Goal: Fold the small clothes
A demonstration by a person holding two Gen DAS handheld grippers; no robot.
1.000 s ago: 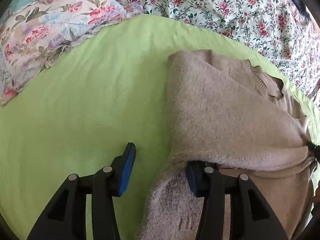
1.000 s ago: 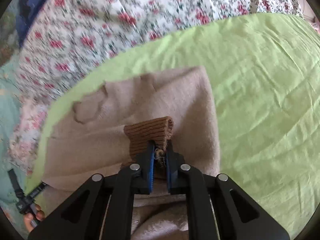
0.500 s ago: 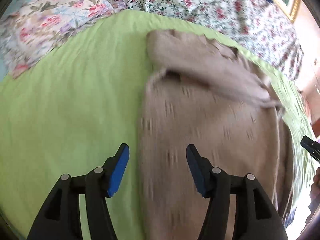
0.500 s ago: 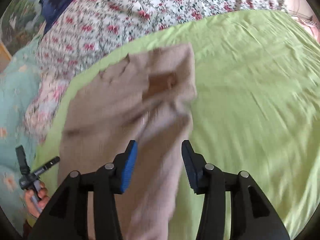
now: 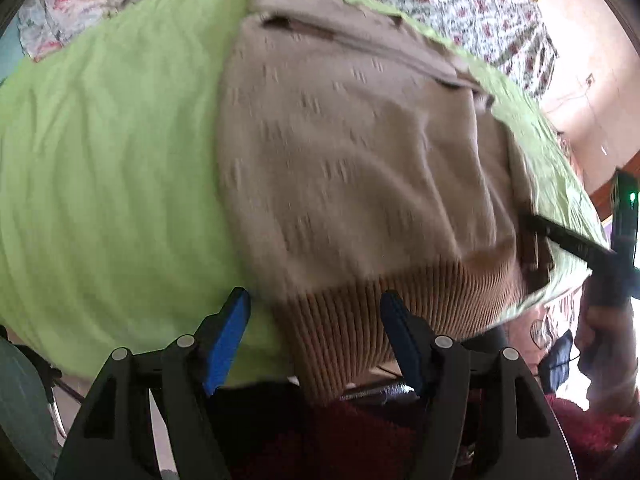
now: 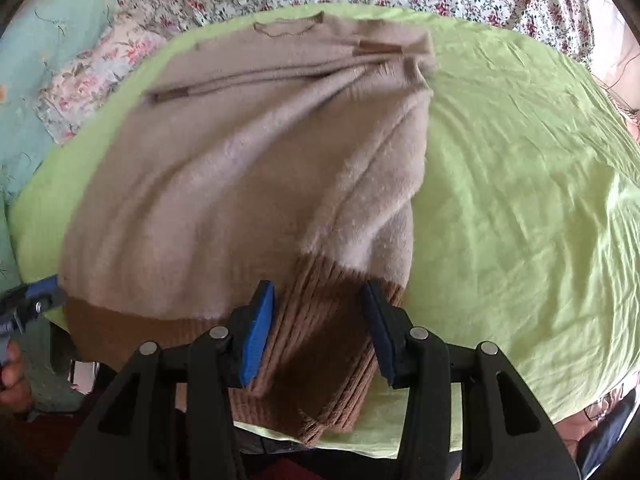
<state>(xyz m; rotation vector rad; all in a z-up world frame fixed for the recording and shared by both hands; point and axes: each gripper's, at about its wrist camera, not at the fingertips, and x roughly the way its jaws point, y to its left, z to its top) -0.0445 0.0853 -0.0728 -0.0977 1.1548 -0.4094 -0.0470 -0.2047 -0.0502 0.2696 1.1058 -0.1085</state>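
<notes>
Right wrist view: my right tongs gaped astride the sweater hem. Left tongs likewise released over the opposite hem corner, apparently to pinch both and fold upward across the green sheet.

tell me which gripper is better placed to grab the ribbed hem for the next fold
Either could, but the right looks slightly better placed. The right gripper is open with the ribbed hem corner filling the gap between its fingers. The left gripper is also open at the hem, but only its edge sits between the fingers.
</notes>
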